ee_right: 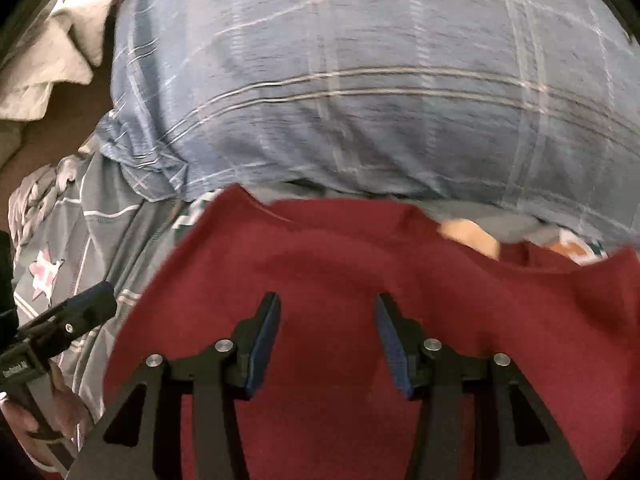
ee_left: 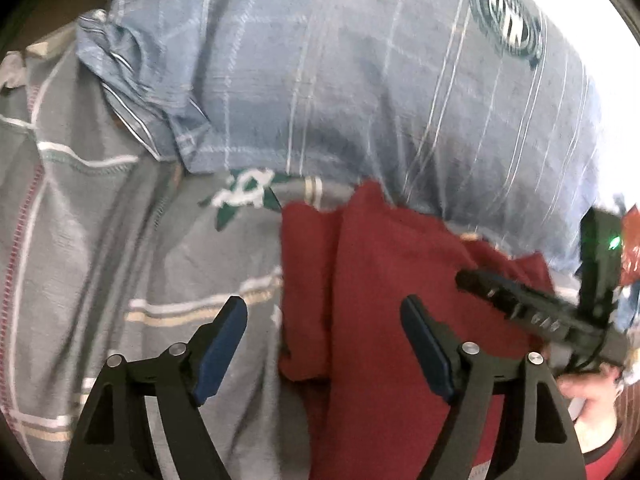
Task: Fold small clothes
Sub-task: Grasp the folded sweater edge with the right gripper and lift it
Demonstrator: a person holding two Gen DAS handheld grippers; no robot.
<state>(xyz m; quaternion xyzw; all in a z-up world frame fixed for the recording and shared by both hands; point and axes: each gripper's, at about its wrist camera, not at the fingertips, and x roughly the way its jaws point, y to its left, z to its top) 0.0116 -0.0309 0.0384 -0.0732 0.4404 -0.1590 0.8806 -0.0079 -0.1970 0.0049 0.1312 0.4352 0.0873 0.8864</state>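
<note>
Two close wrist views angled down along the fingers — shared red cloth (ee_left: 384, 280) and blue plaid garment (ee_right: 360, 100).

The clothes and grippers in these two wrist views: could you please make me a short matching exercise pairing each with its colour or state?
Things:
1. small garment
2. checked cloth
3. striped cloth
4. left gripper

Descriptions:
A. grey with pale stripes
B. dark red
C. jaws wide apart, gripping nothing
D. blue with a round badge

Pairs: 1-B, 2-D, 3-A, 4-C
</note>
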